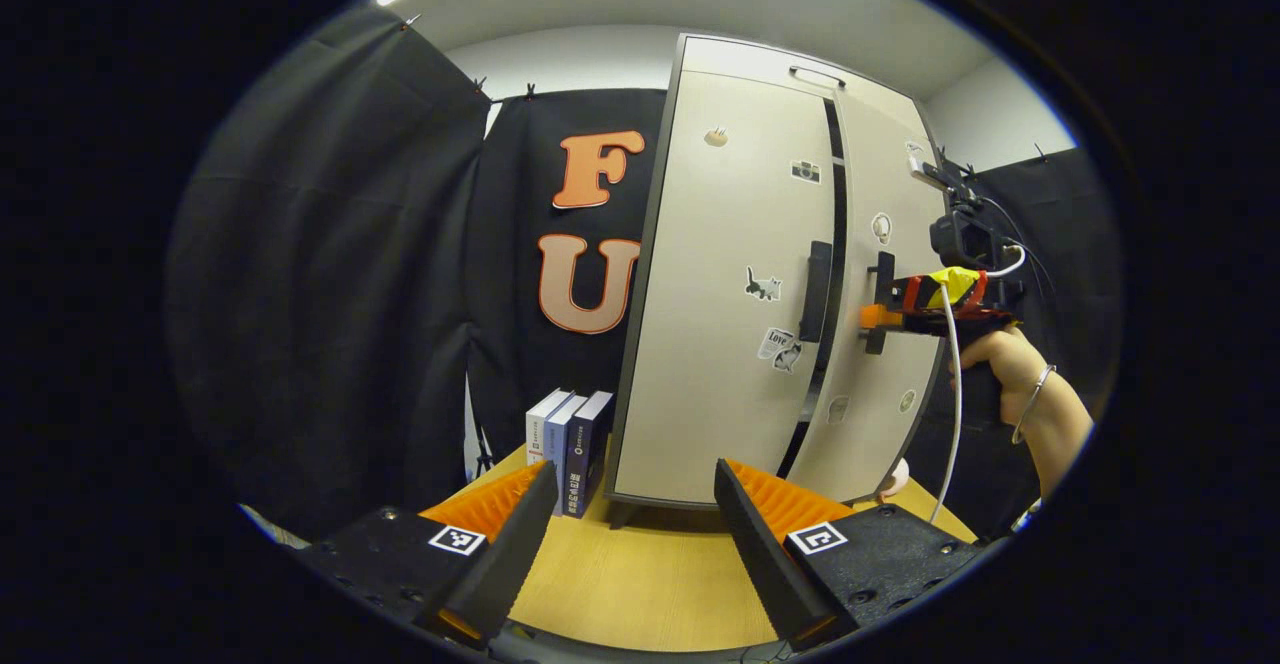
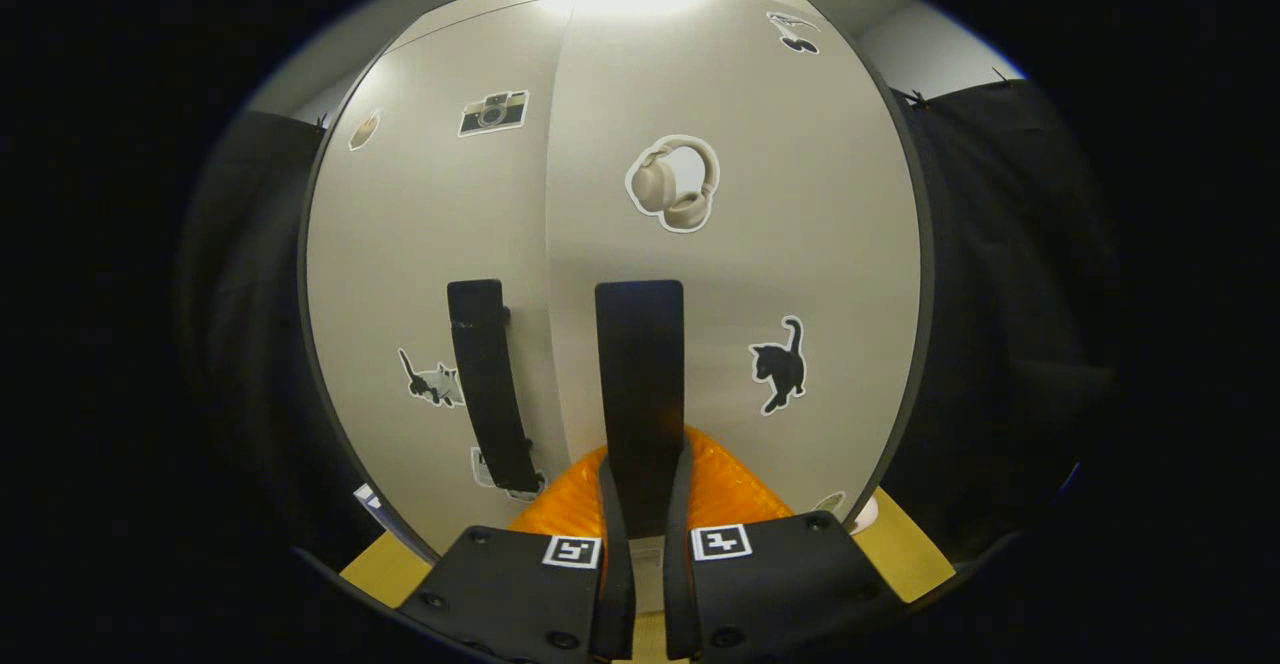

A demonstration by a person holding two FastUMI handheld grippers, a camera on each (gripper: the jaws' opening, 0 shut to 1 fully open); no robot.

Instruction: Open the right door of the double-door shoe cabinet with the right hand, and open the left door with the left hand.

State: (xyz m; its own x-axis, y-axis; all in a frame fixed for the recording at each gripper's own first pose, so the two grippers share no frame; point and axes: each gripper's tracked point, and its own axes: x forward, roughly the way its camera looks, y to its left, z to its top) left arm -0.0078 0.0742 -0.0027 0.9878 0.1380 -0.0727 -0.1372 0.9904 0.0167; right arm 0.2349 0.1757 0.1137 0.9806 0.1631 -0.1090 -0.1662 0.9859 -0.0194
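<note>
Right hand-held gripper pinching right door handle | left hand-held gripper spread above desk, well apart from left door handle | shoe cabinet stands on desk | risk: I pull crooked, fingers slide off handle

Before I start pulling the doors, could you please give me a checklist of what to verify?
1. Right tool closed on the beige right door's black bar handle: ok, one finger on each side.
2. Left tool open: ok.
3. Left tool at the beige left door's black bar handle: not ok, it hangs back over the yellow wooden table.
4. Left door free to swing past the upright books beside it: cannot tell.
</note>
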